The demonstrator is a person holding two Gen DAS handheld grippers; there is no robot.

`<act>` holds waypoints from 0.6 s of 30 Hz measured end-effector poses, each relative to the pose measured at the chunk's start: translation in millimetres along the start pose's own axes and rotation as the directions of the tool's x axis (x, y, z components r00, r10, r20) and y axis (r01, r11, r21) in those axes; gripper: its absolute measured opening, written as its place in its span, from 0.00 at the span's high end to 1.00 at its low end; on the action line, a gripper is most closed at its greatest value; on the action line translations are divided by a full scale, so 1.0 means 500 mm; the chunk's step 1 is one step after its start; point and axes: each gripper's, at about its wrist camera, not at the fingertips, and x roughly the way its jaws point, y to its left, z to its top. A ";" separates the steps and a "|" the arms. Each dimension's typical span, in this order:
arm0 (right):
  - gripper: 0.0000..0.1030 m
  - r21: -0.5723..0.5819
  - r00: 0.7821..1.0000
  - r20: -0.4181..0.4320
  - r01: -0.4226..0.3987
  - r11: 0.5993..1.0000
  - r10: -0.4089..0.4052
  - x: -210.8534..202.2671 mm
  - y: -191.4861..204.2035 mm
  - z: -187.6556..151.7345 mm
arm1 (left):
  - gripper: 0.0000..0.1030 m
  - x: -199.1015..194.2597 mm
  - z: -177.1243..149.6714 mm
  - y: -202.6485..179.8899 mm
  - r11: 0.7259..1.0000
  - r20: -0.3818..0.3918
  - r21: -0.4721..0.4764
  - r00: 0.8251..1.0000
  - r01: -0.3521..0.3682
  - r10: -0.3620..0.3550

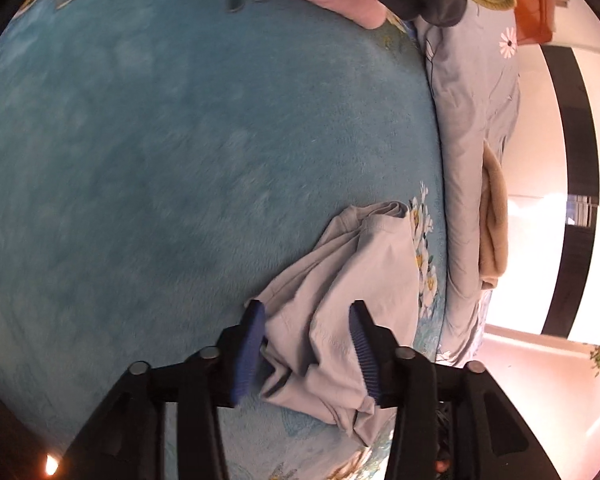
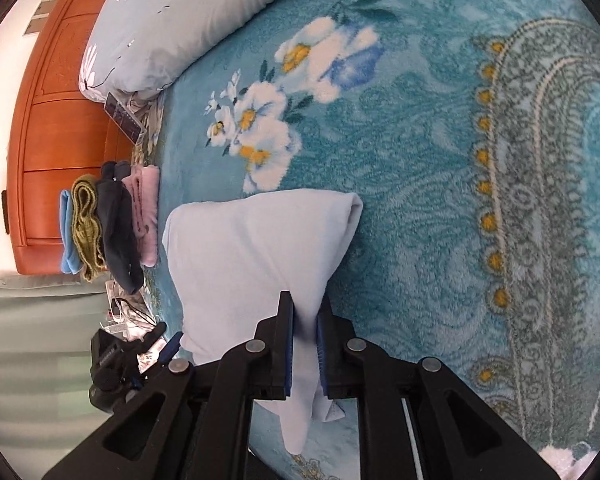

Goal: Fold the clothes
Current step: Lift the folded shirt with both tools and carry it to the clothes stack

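A pale grey-blue garment [image 1: 364,264] lies crumpled on the teal floral blanket [image 1: 180,140]. My left gripper [image 1: 307,306] stands open over its near end, with bunched cloth lying loose between the two blue pads [image 1: 249,344]. In the right wrist view the same garment [image 2: 252,248] is spread in a folded, roughly triangular shape on the blanket [image 2: 420,160]. My right gripper [image 2: 305,298] is shut on a narrow pinch of its near corner, and a tail of cloth hangs below the jaws.
A stack of folded clothes [image 2: 112,224], pink, dark grey, olive and blue, sits at the blanket's edge by a wooden headboard [image 2: 60,120]. A grey daisy-print pillow [image 2: 188,20] borders the blanket, with a beige item [image 1: 494,216] on it. Cables and small objects [image 2: 128,316] lie near the stack.
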 end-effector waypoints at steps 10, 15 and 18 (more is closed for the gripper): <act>0.71 0.097 0.996 0.023 -0.090 0.991 0.088 0.006 -0.046 -0.027 | 0.34 0.065 0.047 -0.034 0.996 -0.096 0.089 0.995 0.002 0.006; 0.71 0.127 0.993 0.016 -0.116 0.985 0.115 0.035 -0.044 -0.030 | 0.34 0.107 0.029 -0.065 0.989 -0.192 0.140 0.981 0.039 -0.012; 0.70 0.122 0.991 0.022 -0.133 0.983 0.132 0.043 -0.035 -0.031 | 0.36 0.132 0.013 -0.084 0.981 -0.239 0.187 0.971 0.051 -0.005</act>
